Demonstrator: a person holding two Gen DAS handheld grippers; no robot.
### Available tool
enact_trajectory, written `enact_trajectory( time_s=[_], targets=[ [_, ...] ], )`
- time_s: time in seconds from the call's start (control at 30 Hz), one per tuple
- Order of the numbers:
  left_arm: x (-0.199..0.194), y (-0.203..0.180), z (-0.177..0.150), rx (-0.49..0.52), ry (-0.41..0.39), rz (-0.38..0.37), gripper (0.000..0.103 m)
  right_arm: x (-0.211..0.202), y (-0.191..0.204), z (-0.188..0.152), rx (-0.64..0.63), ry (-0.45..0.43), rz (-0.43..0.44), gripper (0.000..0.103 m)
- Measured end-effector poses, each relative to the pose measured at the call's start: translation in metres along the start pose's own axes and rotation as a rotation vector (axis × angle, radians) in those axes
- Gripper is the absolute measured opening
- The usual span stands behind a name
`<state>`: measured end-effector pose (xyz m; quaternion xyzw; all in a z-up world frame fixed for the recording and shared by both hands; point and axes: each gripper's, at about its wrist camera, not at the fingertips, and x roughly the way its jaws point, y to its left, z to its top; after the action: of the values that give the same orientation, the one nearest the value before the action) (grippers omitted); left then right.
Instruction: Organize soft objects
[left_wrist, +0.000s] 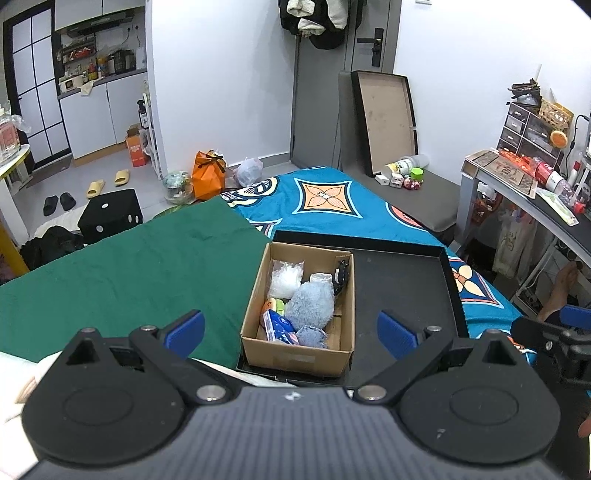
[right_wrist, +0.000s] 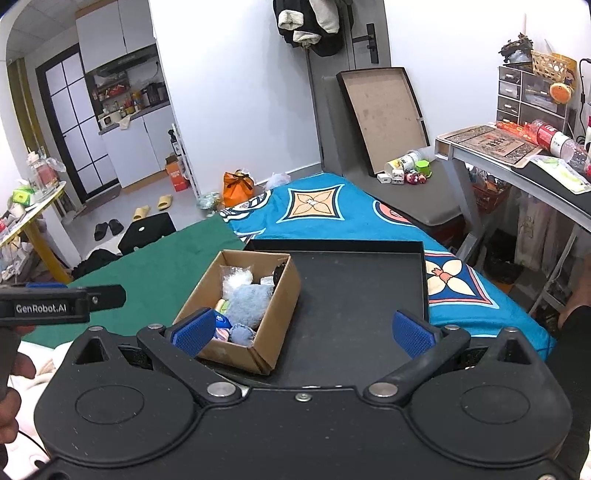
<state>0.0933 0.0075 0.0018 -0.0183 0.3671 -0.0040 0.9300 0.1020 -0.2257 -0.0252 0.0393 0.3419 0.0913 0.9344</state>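
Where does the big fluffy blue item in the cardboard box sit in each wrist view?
Left wrist: blue fluffy item just right of centre, between the open fingers.
Right wrist: it is left of centre, by the left fingertip.
Shared landmark: black tray under the box.

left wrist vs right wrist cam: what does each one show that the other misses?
Left wrist only: the right gripper at the right edge and a bare foot behind it.

Right wrist only: the left gripper side-on at the left edge, marked GenRobot.AI, and the round side table with clutter.

Both: the cardboard box of soft items, among them a fluffy blue plush, sitting at the left of the black tray, which rests on the green cloth and the patterned blue blanket. Each camera's own jaws stand open.
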Motion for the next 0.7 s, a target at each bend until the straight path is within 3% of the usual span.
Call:
enact_trajectory(
  time_s=[0.7],
  targets=[
    [0.004,0.011,0.0,-0.011,0.01,0.026,0.099,0.001,-0.001,0.001,0.008,0.01,-0.004,0.103]
  ],
)
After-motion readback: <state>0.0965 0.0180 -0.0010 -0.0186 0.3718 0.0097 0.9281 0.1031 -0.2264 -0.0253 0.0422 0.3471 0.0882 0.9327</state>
